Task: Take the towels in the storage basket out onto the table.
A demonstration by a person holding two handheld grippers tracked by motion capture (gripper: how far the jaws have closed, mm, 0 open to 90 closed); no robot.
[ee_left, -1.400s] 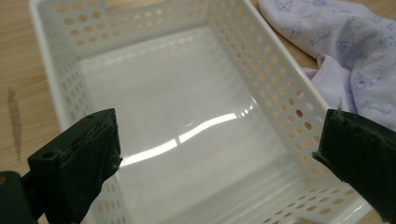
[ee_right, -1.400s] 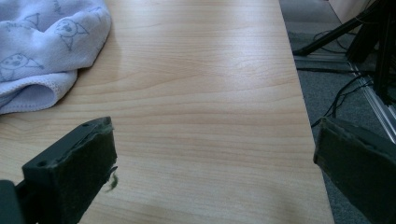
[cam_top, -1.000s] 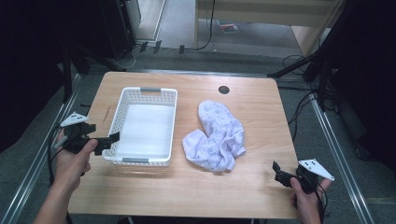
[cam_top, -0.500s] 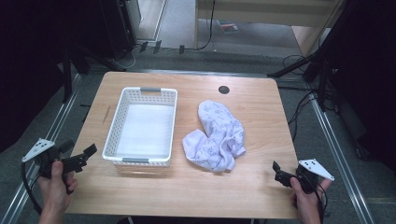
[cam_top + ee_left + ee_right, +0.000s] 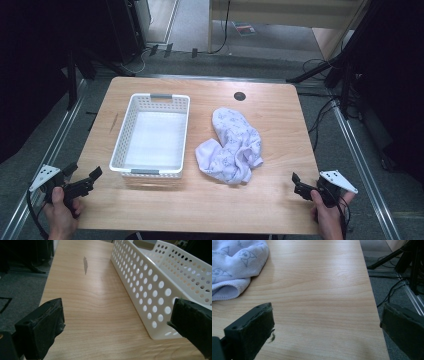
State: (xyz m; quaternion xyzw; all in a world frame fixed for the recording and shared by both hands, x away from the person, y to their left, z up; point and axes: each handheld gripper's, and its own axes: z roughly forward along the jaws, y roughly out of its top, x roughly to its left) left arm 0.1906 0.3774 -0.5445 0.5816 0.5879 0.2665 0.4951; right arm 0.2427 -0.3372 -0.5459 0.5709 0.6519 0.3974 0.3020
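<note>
nothing in the basket, both grippers parked at the near corners

judged barely begun: white perforated basket (image 5: 152,137) empty on the left half of the table (image 5: 210,205), crumpled patterned cloth (image 5: 231,147) lying just beside its right wall, likely meant to go in.

at far left, left gripper (image 5: 84,182) held off the near-left corner, jaws spread wide and gripping nothing; in the left gripper view, aimed along the basket's (image 5: 160,287) outer long wall, with a strip of bare wood between that wall and the table's left edge.

in the middle, basket and cloth close together, not clearly touching; open wood along the whole near edge in front of both.

at right, right gripper (image 5: 300,186) at the near-right corner, jaws likewise parted and empty, well apart from the cloth (image 5: 235,265). broad clear wood between them for an approach; table edge and floor cables close on that gripper's right, so little room outward there.
</note>
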